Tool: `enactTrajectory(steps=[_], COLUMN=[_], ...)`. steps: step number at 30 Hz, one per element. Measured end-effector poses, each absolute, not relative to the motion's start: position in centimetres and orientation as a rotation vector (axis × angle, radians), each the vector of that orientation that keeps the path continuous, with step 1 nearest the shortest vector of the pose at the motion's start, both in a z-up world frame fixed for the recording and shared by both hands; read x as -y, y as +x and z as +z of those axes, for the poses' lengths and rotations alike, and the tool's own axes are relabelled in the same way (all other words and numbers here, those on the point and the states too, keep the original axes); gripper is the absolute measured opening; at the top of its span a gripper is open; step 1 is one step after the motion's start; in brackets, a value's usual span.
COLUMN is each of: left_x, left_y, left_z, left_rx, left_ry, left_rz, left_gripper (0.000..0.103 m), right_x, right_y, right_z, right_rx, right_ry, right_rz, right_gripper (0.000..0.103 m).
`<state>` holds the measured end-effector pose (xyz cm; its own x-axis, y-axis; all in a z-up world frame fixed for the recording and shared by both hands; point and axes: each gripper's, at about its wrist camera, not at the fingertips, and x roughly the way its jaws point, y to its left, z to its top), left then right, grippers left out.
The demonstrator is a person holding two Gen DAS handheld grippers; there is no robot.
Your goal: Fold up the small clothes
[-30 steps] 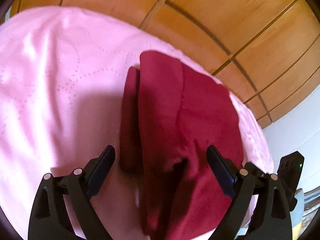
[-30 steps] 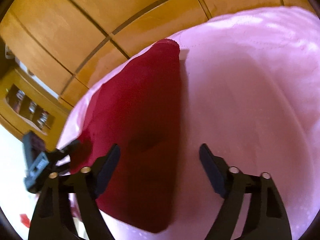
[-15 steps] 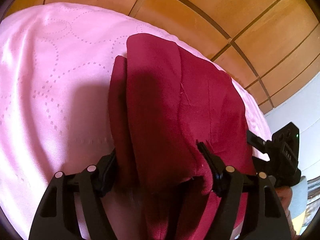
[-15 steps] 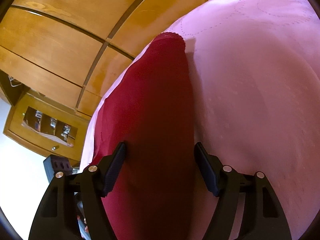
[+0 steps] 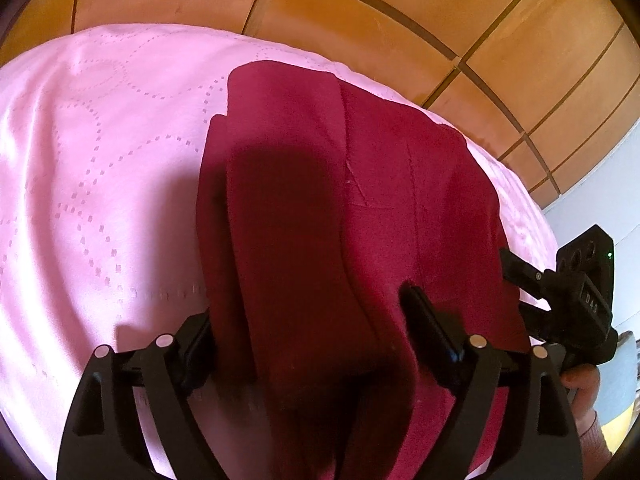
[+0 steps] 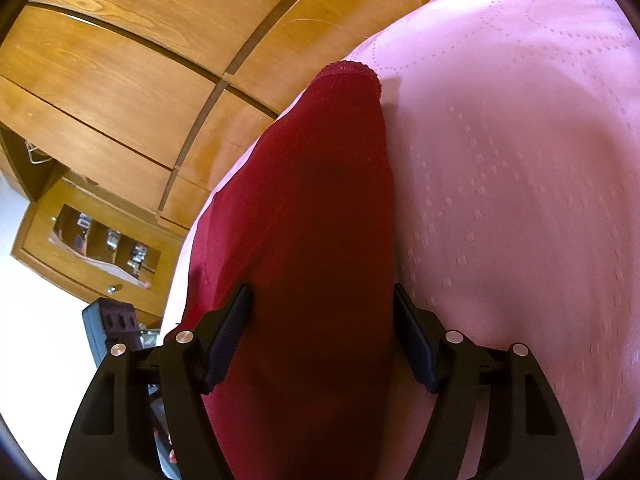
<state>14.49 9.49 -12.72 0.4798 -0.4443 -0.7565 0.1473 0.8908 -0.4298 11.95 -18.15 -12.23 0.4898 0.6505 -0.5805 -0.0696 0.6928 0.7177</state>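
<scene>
A dark red garment (image 5: 320,208) is laid folded into a long strip on a pink quilted bedspread (image 5: 104,168), close to the edge that faces a wall of wooden cabinet panels (image 5: 360,12). In the left wrist view several lengthwise folds are seen stacked side by side, with a narrower layer showing along the strip's left side.

The left tongs (image 5: 308,320) are set astride the near end of the strip. Their jaws are opening, with the cloth lying between them; the left finger (image 5: 196,340) is partly hidden behind the fold, and the right finger (image 5: 432,320) is sunk into the fabric.

The right tongs (image 6: 322,320) are placed over the same garment (image 6: 316,200) from the other side, held fairly wide, with the strip filling the gap between the 2 fingers. Whether the pads actually press on the cloth cannot be told. The scalloped far end of the strip is seen at the bedspread (image 6: 520,160) edge. A wooden drawer unit (image 6: 96,248) is visible at the left.
</scene>
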Motion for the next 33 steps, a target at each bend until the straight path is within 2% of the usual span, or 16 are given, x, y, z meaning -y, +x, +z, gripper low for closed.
enactTrajectory(steps=[3,6,12,17,33], left_x=[-9.1,-8.5,-7.9,-6.5,2.3], left_y=[14.3,14.0,13.1,12.5,10.6], left_z=[-12.4,-11.9,-10.8,-9.6,-6.3], left_rx=[-0.995,-0.972,-0.940,-0.916,-0.856], left_ry=[-0.291,-0.260,-0.224,-0.186,0.016], left_rz=[-0.372,-0.368,-0.364,-0.369,-0.444], left_gripper=[0.072,0.061,0.047,0.043,0.042], right_x=[18.1,18.0,17.7,17.5,21.7], right_y=[11.8,11.4,10.6,9.5,4.9], right_z=[-12.1,-11.8,-10.7,-8.7,-3.8], right_rx=[-0.964,-0.961,-0.926,-0.863,-0.705], right_ry=[0.660,0.625,0.605,0.581,0.497], right_rz=[0.477,0.464,0.451,0.479,0.406], right_gripper=[0.070,0.064,0.056,0.053,0.052])
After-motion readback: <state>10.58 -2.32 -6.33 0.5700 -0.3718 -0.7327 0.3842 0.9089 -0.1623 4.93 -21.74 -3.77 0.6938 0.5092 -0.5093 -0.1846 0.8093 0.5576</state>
